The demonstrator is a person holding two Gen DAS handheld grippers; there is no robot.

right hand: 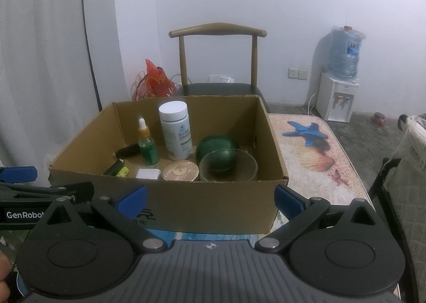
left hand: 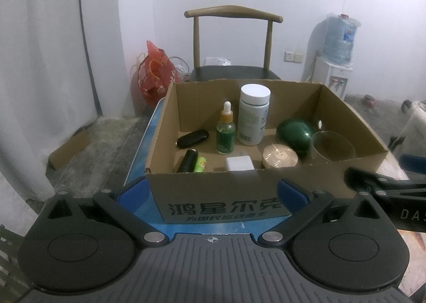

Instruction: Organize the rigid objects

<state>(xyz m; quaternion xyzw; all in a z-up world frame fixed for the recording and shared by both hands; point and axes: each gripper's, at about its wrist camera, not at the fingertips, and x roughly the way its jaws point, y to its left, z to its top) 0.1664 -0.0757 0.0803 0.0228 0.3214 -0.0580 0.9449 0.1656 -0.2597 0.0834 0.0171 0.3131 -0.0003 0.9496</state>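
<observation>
An open cardboard box (left hand: 213, 191) (right hand: 186, 204) stands on the table and holds several items: a white pill bottle (left hand: 253, 114) (right hand: 175, 130), a green dropper bottle (left hand: 225, 130) (right hand: 147, 143), a green bowl (left hand: 294, 135) (right hand: 217, 150), a glass bowl (left hand: 332, 146) (right hand: 229, 170), a round gold lid (left hand: 279, 155) (right hand: 181, 170), a white charger (left hand: 239, 163) (right hand: 148, 173), a black case (left hand: 192, 138) and a small black and green tube (left hand: 194, 160). My left gripper (left hand: 213, 194) is open before the box's front wall. My right gripper (right hand: 210, 199) is open there too, nothing held.
A wooden chair (left hand: 233, 45) (right hand: 218, 63) stands behind the table. A red bag (left hand: 154, 71) lies on the floor at left, a water dispenser (right hand: 338, 84) at right. The table's shell-print cloth (right hand: 314, 159) lies right of the box. A white curtain hangs left.
</observation>
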